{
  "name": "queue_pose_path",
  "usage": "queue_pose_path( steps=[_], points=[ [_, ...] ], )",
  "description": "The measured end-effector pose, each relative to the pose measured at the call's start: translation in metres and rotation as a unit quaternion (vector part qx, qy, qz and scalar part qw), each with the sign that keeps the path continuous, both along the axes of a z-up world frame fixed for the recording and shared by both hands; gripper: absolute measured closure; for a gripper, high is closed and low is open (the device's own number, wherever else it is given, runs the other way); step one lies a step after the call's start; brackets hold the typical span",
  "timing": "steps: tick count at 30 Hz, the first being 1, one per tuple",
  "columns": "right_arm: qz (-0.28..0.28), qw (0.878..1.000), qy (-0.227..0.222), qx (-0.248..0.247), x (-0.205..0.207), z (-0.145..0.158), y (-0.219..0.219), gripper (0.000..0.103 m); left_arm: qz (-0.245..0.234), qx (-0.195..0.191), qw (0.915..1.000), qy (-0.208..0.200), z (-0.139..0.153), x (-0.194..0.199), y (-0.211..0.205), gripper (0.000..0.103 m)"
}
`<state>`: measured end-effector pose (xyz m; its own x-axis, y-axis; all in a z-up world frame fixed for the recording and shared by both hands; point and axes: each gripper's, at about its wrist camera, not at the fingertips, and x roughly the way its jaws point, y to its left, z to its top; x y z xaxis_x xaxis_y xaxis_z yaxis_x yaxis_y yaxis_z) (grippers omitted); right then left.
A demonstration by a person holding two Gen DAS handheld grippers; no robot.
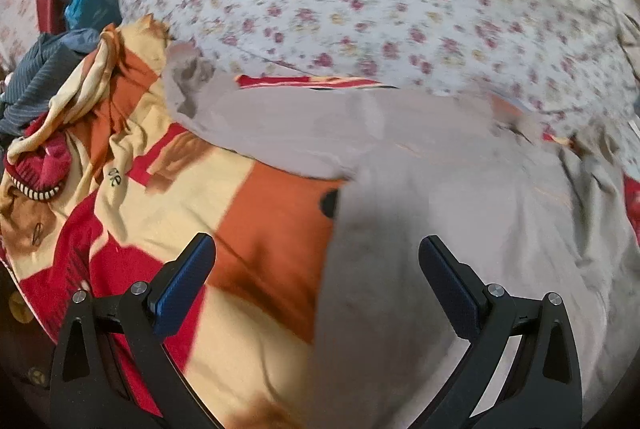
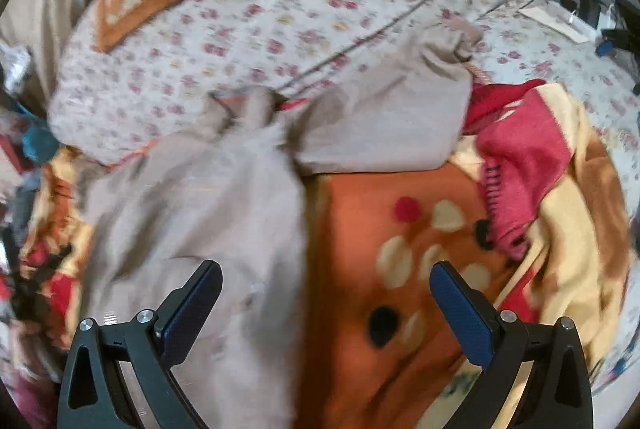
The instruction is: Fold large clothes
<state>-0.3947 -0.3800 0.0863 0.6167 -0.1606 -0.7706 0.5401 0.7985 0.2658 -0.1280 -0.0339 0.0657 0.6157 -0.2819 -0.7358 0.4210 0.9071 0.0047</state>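
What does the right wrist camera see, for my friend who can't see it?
A pale grey cloth garment lies spread over an orange, red and cream patterned blanket. The right tongs hang wide open above them, holding nothing. A flowered quilt lies behind.

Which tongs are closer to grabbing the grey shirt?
Probably the left tongs: the grey shirt lies under their right half. The right tongs straddle its edge too, so it is close. Both are open and empty.

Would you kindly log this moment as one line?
left gripper: open, empty | right gripper: open, empty | grey garment: spread on patterned blanket, unfolded
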Motion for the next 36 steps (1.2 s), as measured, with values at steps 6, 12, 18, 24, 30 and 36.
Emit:
queue_pose_path(
  steps=[6,12,18,24,30,36],
  points=[
    [0.014,1.0,-0.011,-0.018,-0.008,0.009,0.029,0.0,-0.027,-0.003,0.9996,0.005,-0.004,-0.032,-0.003,0.001],
    [0.003,1.0,0.008,0.002,-0.012,-0.007,0.04,0.0,-0.042,0.018,0.9989,-0.005,-0.014,-0.044,-0.001,0.001],
    [-0.021,1.0,0.002,0.019,-0.023,-0.012,0.04,0.0,-0.045,0.011,0.9989,0.001,-0.017,-0.044,0.003,0.001],
    [0.026,0.998,0.024,-0.043,-0.014,-0.001,0.066,0.005,-0.043,0.015,0.9989,0.0,-0.017,-0.044,0.003,0.001],
    [0.039,0.997,0.066,-0.005,-0.016,-0.037,0.064,0.07,-0.036,0.025,0.999,0.013,-0.022,-0.039,0.006,0.001],
    [0.061,0.994,0.091,-0.023,-0.038,-0.049,0.082,0.088,-0.031,0.028,0.9989,0.021,-0.026,-0.037,0.006,0.001]
  ],
)
